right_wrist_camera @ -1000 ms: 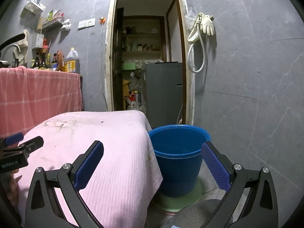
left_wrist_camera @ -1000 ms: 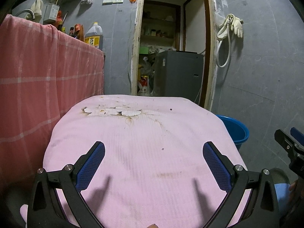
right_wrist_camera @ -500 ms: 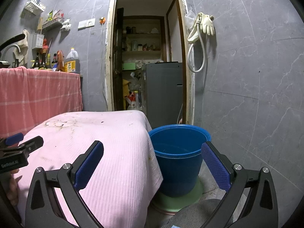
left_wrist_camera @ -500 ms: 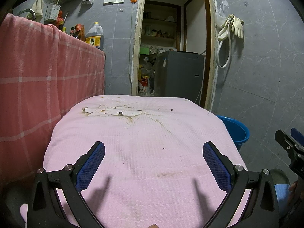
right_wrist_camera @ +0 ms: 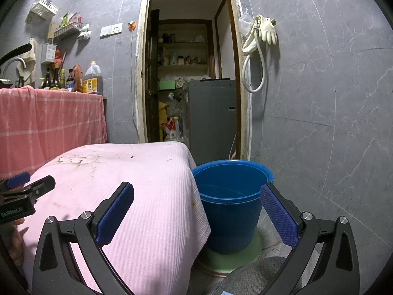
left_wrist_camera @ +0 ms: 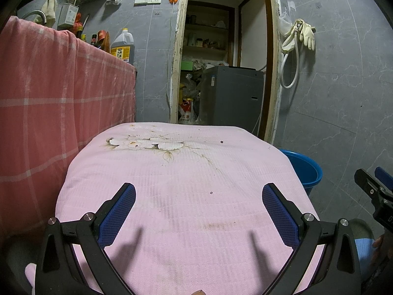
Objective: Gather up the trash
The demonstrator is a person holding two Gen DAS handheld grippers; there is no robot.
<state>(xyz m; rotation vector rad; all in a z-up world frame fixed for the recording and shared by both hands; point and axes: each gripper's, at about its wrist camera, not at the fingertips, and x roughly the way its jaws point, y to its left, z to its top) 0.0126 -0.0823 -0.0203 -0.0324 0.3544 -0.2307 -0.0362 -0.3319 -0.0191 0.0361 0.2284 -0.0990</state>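
A low table under a stained pink cloth (left_wrist_camera: 186, 196) fills the left wrist view. My left gripper (left_wrist_camera: 199, 196) hovers open above its near half, nothing between the blue pads. Only tiny dark specks (left_wrist_camera: 221, 141) lie on the cloth; no larger piece of trash shows. A blue bucket (right_wrist_camera: 229, 196) stands on the floor right of the table, its rim (left_wrist_camera: 304, 164) peeking past the cloth's edge. My right gripper (right_wrist_camera: 196, 201) is open and empty, held over the table's right corner and the bucket. Each gripper's tip shows at the edge of the other's view.
A counter draped in red checked cloth (left_wrist_camera: 49, 93) rises on the left, with bottles and an oil jug (left_wrist_camera: 122, 46) on top. Behind the table an open doorway holds a grey appliance (left_wrist_camera: 231, 95) and clutter. Gloves and a hose (right_wrist_camera: 260, 41) hang on the grey tiled wall.
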